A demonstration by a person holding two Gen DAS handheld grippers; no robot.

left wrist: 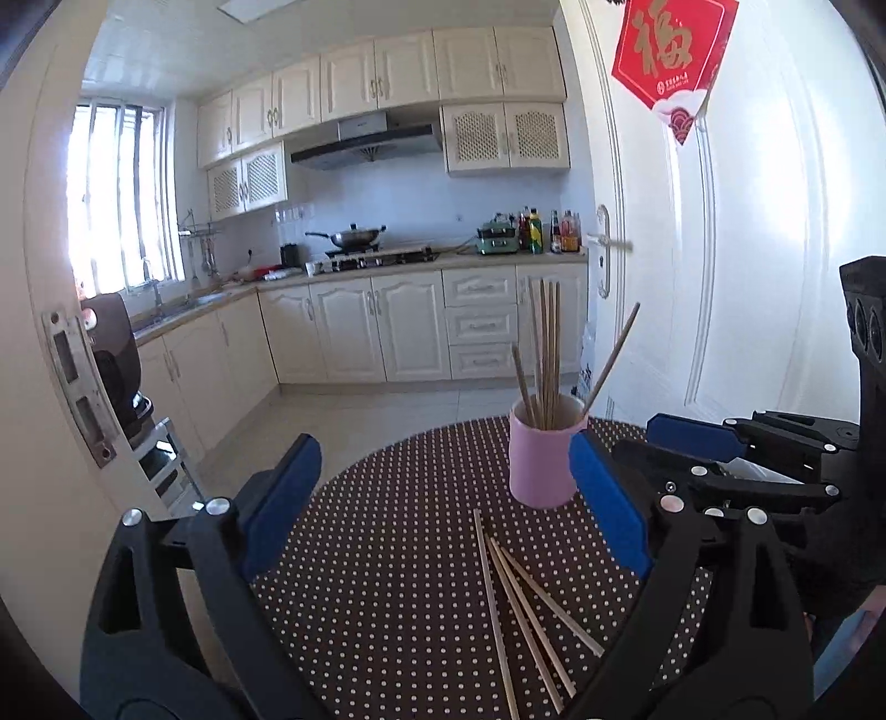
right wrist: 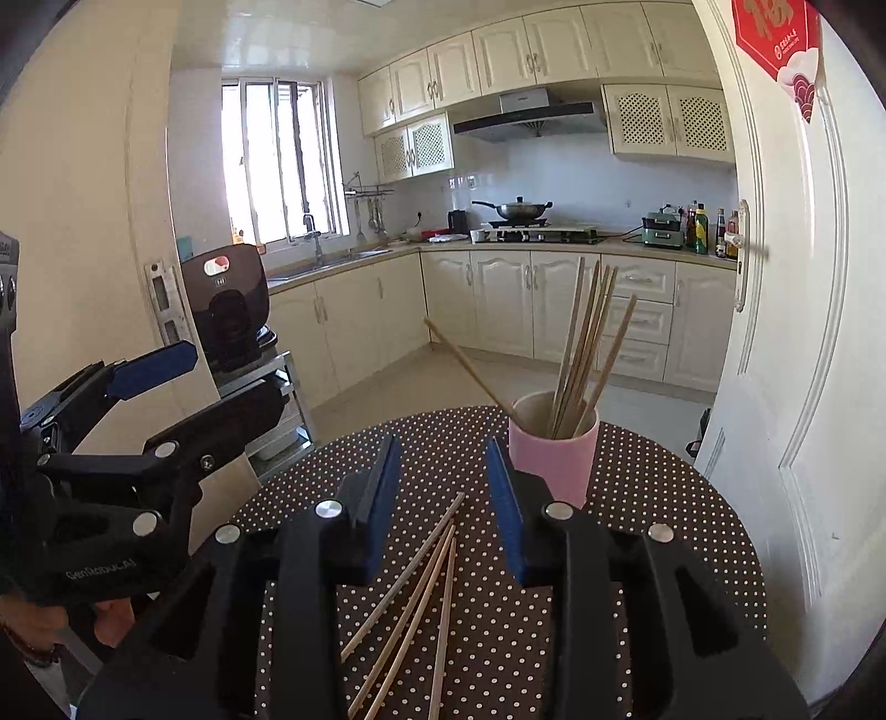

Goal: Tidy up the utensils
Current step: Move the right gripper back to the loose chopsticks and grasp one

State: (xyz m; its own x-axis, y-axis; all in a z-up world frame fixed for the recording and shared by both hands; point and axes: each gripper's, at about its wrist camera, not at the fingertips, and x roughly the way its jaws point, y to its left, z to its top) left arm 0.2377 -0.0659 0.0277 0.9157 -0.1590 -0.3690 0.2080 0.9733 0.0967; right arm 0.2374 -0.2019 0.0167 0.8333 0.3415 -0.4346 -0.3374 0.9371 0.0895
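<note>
A pink cup [left wrist: 541, 462] [right wrist: 554, 459] stands on a round table with a dark polka-dot cloth [left wrist: 382, 559] [right wrist: 653, 554]. Several wooden chopsticks [left wrist: 545, 354] [right wrist: 587, 338] stand in the cup. Several loose chopsticks [left wrist: 520, 598] [right wrist: 421, 587] lie on the cloth in front of the cup. My left gripper [left wrist: 443, 498] [right wrist: 238, 374] is wide open above the table's left part, nothing between its blue pads. My right gripper [right wrist: 446, 501] [left wrist: 664, 443] hovers just over the far ends of the loose chopsticks, jaws partly open, pads touching nothing. The cup is just right of its right pad.
A white door [right wrist: 786, 332] with a red paper decoration [left wrist: 670, 50] stands open close to the table's right. A black appliance [right wrist: 227, 310] sits on a metal rack left of the table. Kitchen cabinets and a tiled floor lie beyond the table's far edge.
</note>
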